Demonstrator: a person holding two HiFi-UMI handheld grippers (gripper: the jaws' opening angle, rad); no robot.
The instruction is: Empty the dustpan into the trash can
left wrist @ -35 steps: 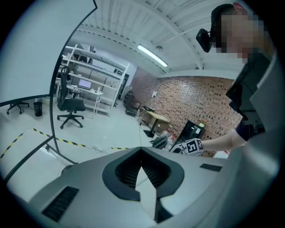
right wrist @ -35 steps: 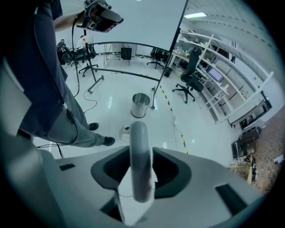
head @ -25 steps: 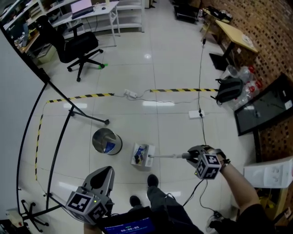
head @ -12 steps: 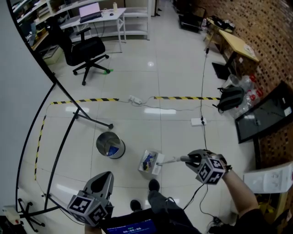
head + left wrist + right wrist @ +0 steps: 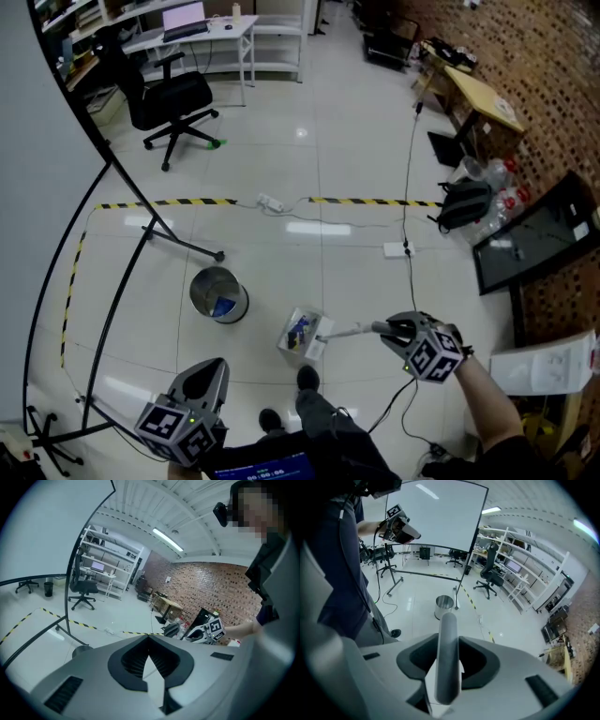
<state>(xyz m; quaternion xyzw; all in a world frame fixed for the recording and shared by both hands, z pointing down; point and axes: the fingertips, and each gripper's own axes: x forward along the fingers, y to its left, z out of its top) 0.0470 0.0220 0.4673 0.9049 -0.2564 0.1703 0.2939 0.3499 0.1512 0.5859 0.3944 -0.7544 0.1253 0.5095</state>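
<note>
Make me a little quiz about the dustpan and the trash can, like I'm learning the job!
1. True or false: the dustpan is right above the trash can.
2. Which gripper grips the dustpan's handle? A left, B right, C neither.
3. What two colours is the striped tape on the floor?

Key
1. False: it is off to one side of the can, apart from it.
2. B: the right gripper is closed on the handle.
3. Yellow and black.

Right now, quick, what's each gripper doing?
Left gripper: closed, nothing held.
Right gripper: closed on the dustpan handle.
</note>
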